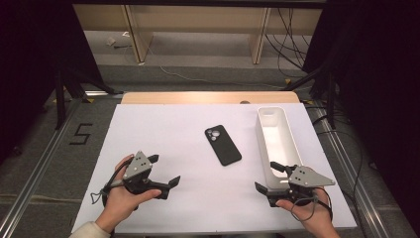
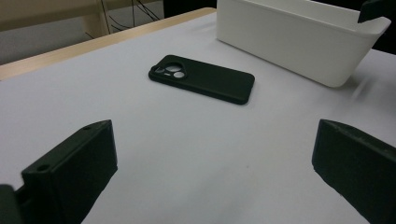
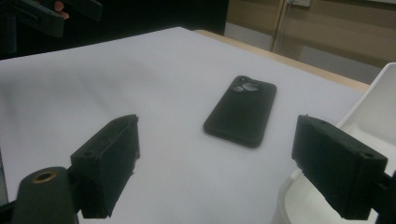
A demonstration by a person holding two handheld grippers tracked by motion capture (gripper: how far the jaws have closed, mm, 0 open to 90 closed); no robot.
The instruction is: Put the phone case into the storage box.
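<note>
While both sets of jaws stand apart with nothing between them, the black phone (image 1: pixel 223 145) lies face down on the white bench (image 1: pixel 163 129), ahead of each and well clear of their tips. The left gripper (image 1: pixel 164 171) is spread very wide over bare bench. The right gripper (image 1: pixel 265 176) is open, one jaw over the near end of the white tray (image 1: pixel 292 144), the phone beyond the gap.
</note>
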